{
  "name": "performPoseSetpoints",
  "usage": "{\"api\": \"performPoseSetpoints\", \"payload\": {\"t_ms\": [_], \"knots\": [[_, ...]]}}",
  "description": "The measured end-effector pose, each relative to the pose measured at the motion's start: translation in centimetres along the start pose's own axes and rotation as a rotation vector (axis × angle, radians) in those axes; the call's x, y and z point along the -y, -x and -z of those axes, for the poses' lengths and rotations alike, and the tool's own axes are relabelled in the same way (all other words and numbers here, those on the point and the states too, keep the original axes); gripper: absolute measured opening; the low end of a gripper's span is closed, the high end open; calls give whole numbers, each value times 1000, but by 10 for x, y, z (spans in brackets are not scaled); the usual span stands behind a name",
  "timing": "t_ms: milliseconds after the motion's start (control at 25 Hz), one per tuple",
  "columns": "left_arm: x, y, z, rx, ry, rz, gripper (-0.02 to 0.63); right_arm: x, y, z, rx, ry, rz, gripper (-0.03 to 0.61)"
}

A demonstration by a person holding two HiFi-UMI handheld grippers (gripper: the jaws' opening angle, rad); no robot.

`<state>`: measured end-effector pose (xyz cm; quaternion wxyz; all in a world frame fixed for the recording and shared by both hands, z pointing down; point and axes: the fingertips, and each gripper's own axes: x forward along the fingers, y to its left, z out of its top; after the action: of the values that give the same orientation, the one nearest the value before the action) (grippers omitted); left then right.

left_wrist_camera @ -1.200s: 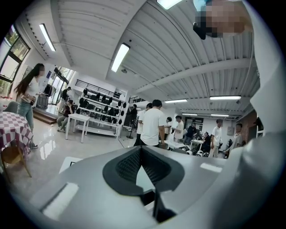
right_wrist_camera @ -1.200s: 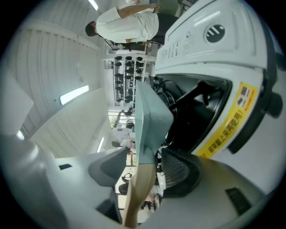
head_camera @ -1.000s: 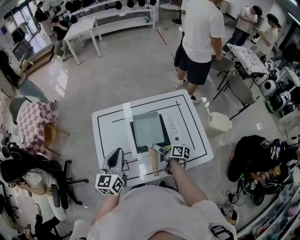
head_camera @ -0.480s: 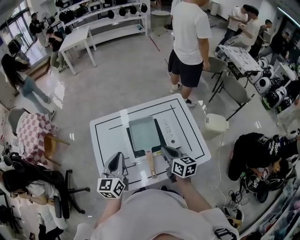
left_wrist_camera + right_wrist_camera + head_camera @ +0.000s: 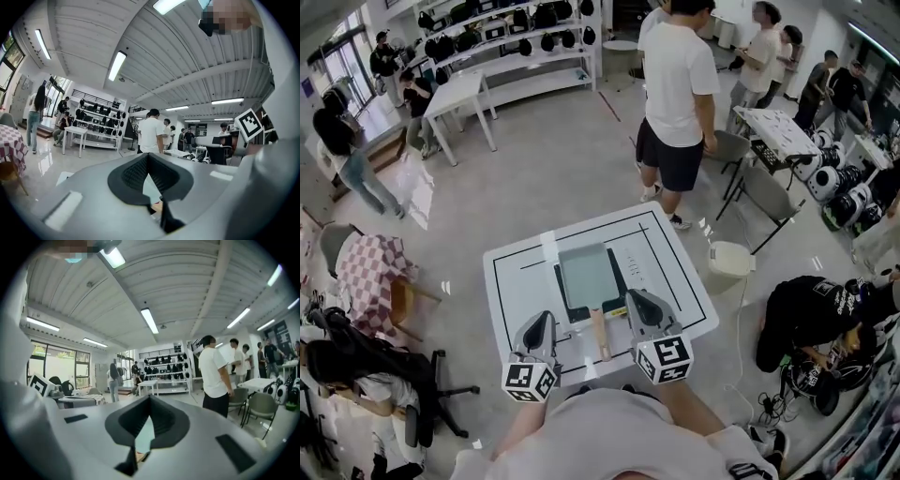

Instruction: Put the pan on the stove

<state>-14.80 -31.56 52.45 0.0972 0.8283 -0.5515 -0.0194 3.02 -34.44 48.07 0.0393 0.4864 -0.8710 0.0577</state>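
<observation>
One rectangular pan (image 5: 587,274) sits on the black stove (image 5: 620,281).

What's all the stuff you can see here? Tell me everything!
pan: one, grey-green with a wooden handle, on the stove
stove: one, black, middle of the table
table: one, white with black lines, in front of the person
standing person: one, white shirt, beyond the table; more people around the room
shelves: white, holding black helmets, far wall
left hand-held gripper: one, grey, shut, empty, left of the pan handle
right hand-held gripper: one, grey, shut, empty, right of the handle
</observation>
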Motion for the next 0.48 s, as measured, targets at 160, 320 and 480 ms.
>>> {"api": "performPoseSetpoints", "payload": {"t_ms": [160, 320, 480], "knots": [[6, 7, -6, 20, -3, 6, 11, -5, 14, -15, 38, 11, 18, 8], [13, 13, -10, 34, -11, 15, 11, -9, 25, -18, 51, 5, 17, 8], [20, 17, -10, 39, -14, 23, 11, -9, 30, -12, 38, -12, 19, 8]]}}
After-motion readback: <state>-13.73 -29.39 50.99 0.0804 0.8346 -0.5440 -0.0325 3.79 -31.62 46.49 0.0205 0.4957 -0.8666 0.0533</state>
